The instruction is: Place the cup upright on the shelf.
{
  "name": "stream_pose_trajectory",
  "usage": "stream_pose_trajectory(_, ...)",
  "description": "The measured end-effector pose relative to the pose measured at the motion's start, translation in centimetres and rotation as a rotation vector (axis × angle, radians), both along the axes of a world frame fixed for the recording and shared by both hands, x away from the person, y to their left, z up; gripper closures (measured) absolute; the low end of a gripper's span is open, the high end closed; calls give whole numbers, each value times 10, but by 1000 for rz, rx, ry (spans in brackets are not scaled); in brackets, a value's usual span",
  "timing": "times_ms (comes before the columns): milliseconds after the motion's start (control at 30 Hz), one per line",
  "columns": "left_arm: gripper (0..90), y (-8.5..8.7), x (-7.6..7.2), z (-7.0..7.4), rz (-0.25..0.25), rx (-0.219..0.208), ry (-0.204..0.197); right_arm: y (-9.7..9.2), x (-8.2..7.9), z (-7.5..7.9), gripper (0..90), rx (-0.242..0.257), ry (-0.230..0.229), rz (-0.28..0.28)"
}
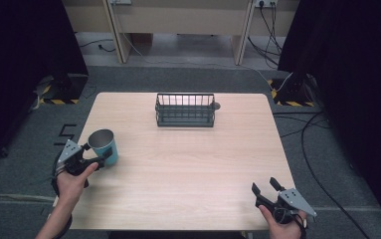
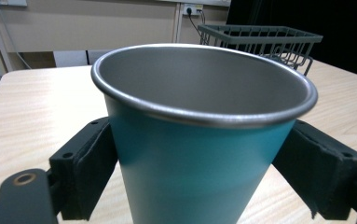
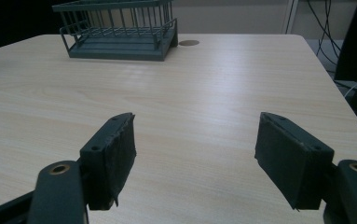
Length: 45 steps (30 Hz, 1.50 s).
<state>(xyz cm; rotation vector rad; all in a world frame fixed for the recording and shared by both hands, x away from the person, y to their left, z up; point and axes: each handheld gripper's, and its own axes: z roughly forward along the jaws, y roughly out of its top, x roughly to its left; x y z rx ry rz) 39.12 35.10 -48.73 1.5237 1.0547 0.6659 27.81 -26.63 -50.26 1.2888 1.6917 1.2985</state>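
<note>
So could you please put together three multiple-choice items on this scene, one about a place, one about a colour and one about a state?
1. Where does the wire basket stand on the table?
A. near the far edge, about midway across
B. at the near right corner
C. at the near left corner

2. What colour is the outside of the cup?
A. red
B. teal
C. yellow

3. What is the state of the right gripper?
A. shut on the cup
B. shut on the basket
C. open, holding nothing

Answers: 1 A, the high view shows the basket near the far edge; 2 B, the left gripper view shows a teal wall under a metal rim; 3 C, the right gripper view shows its jaws apart over bare table, while the left gripper holds the cup.
</note>
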Motion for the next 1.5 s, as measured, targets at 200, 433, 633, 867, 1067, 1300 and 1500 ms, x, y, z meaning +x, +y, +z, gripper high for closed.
stream_pose_trajectory(200,147,-7,6,9,-12,-8,-20,0,1,-1,292,0,0,3)
stream_pose_trajectory(433,148,-19,15,19,-32,-16,-37,-1,0,-1,292,4,0,1)
stream_pose_trajectory(633,148,-27,19,25,-48,-18,-46,-1,1,-2,292,0,1,-1)
stream_pose_trajectory(867,148,-37,25,30,-73,-16,-53,0,1,-2,293,2,1,2)
stream_pose_trajectory(1067,148,-43,29,34,-85,-24,-59,0,1,-2,293,0,0,-1)
stream_pose_trajectory(1300,148,-52,35,38,-102,-22,-65,1,1,-3,292,4,2,1)
stream_pose_trajectory(1500,148,-63,41,42,-120,-24,-70,1,1,-3,292,5,3,-1)
